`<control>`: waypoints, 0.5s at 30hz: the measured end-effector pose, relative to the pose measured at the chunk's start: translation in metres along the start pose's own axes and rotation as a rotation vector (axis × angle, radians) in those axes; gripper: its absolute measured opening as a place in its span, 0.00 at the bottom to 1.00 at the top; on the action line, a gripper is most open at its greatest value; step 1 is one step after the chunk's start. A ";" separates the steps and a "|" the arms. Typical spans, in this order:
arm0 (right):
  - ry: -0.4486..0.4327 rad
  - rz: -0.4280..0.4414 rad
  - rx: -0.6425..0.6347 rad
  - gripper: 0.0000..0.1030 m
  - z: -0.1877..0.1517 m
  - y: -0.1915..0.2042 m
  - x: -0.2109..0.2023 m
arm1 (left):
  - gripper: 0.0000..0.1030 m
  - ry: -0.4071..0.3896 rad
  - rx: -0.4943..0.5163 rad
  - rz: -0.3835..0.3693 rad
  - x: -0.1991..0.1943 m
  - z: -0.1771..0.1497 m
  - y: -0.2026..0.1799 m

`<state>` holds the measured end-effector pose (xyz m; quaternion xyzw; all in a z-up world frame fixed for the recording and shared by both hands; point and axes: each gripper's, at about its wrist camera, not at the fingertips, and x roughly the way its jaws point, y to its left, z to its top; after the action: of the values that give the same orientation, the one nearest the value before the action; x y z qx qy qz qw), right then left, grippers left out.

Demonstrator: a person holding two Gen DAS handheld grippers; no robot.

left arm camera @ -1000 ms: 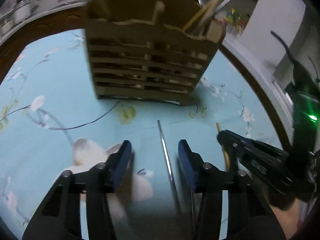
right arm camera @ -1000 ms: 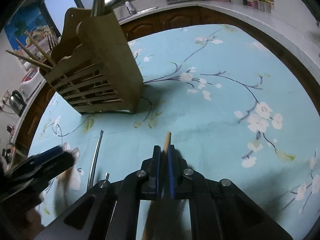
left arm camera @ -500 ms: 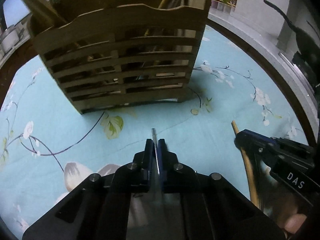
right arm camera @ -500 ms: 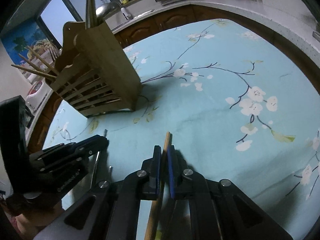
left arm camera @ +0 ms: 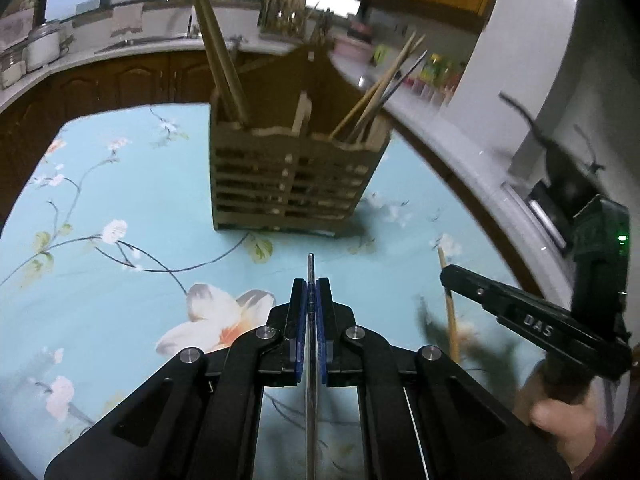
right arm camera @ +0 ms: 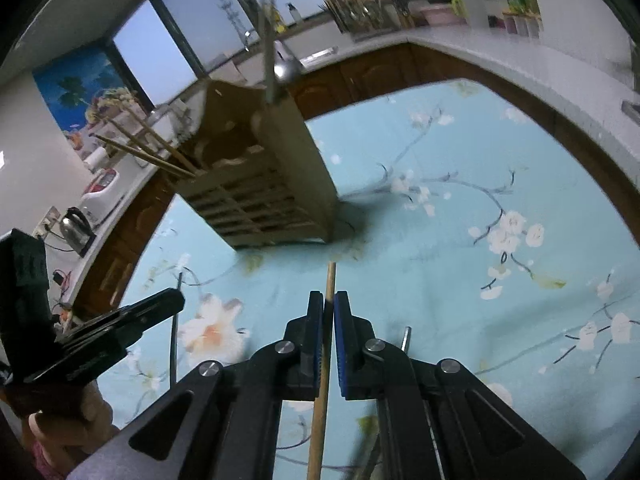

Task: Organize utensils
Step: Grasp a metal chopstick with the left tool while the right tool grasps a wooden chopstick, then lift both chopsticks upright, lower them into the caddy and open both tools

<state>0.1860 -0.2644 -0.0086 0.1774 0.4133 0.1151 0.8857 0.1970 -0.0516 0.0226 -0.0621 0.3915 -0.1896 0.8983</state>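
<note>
Above the tablecloth: both grippers carry a chopstick each, aimed down at a slant toward the holder.
Left gripper (left arm camera: 311, 292): pads pressed together on a metal chopstick (left arm camera: 310, 270); the thin rod runs back between the fingers, and a short tip pokes out ahead.
Right gripper (right arm camera: 328, 304): pinched on a wooden chopstick (right arm camera: 329, 280), which runs down along the gap and out of the bottom of the frame.
Holder (left arm camera: 292, 176): slatted wooden caddy standing upright on the blue floral cloth (left arm camera: 120, 280), ahead of both grippers and well apart from them. It has at least two front compartments; wooden chopsticks lean out of the left one, and a wooden and metal mix leans out of the right one.
Step in hand, as I judge it: carry each stick up to the holder's rim and drop it in.
Doing it well: raise each tip above the wavy front edge before moving forward, then tilt the stick nearer upright so that it slides in instead of catching a slat.
Order: probably one hand at a time, since the grippers are near each other.
Watch: the sticks already leaning outward could be knocked.
Release: only once the lower end is inside a compartment.
</note>
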 end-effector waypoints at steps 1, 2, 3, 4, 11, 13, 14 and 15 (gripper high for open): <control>-0.011 0.004 -0.007 0.05 0.001 0.003 -0.006 | 0.03 -0.013 -0.002 -0.004 -0.008 0.000 0.000; -0.023 0.010 -0.014 0.05 0.001 0.007 -0.012 | 0.03 -0.031 -0.004 -0.011 -0.017 0.000 0.000; -0.032 0.015 -0.018 0.05 0.002 0.010 -0.017 | 0.03 -0.043 -0.005 -0.015 -0.023 0.000 0.000; -0.043 0.020 -0.026 0.05 0.002 0.014 -0.023 | 0.03 -0.055 -0.005 -0.018 -0.027 0.001 -0.002; -0.125 0.060 -0.077 0.05 0.003 0.038 -0.066 | 0.03 -0.137 -0.020 -0.044 -0.078 -0.004 -0.003; -0.148 0.075 -0.088 0.05 0.003 0.042 -0.078 | 0.03 -0.155 -0.023 -0.049 -0.088 -0.004 -0.003; -0.163 0.082 -0.093 0.05 0.004 0.044 -0.084 | 0.03 -0.163 -0.021 -0.049 -0.092 -0.005 -0.003; -0.173 0.085 -0.098 0.05 0.004 0.046 -0.089 | 0.03 -0.169 -0.021 -0.048 -0.095 -0.005 -0.004</control>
<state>0.1302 -0.2545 0.0740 0.1605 0.3212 0.1568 0.9201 0.1335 -0.0178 0.0847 -0.0965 0.3146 -0.2010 0.9227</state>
